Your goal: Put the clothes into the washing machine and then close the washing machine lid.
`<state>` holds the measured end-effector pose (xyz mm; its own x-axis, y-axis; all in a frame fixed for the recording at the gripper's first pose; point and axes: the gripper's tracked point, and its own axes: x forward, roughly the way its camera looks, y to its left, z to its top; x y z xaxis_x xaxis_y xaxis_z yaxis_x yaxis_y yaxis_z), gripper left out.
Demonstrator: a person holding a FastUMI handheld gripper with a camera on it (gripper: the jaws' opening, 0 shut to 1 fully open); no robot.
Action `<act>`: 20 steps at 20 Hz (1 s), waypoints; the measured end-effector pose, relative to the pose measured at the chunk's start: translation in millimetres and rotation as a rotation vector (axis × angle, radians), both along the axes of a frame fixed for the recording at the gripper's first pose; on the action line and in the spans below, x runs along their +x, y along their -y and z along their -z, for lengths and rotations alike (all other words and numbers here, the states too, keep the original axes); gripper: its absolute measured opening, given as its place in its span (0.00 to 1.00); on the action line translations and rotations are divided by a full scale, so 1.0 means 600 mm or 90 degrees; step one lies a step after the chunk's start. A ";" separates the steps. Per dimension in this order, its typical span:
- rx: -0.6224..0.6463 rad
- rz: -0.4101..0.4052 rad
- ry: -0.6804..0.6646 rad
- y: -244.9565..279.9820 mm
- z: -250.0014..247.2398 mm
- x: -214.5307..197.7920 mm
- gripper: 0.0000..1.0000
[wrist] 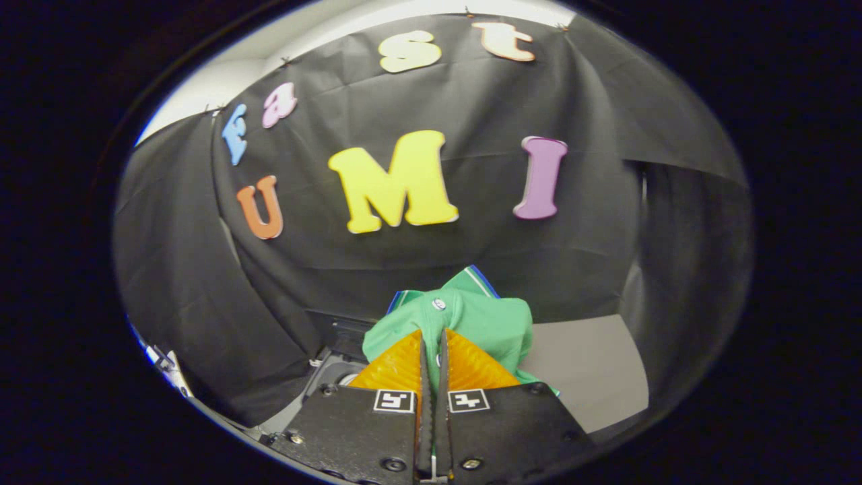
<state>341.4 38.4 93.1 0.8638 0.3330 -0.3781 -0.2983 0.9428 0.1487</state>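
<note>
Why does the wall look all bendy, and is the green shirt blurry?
In the gripper view, the fisheye lens curves the black cloth wall; the green shirt, pinched between the nearly closed fingers, looks sharp and evenly lit, with no glare.

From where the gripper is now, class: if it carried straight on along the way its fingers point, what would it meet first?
The gripper is shut on the green garment, which bunches just ahead of the fingers, so that already travels with it. Beyond the cloth, the line seems to run to the booth's black wall, though depth is hard to judge.
</note>
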 end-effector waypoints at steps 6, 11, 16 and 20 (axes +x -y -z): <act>0.033 -0.127 -0.003 -0.190 -0.008 -0.004 0.05; 0.034 -0.191 -0.026 -0.320 0.037 0.006 0.06; 0.026 -0.214 -0.060 -0.406 0.133 0.021 0.05; 0.014 -0.210 -0.103 -0.441 0.216 0.036 0.05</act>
<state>363.2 302.9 -36.4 0.6379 0.5939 -0.4903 -0.5572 0.7954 0.2385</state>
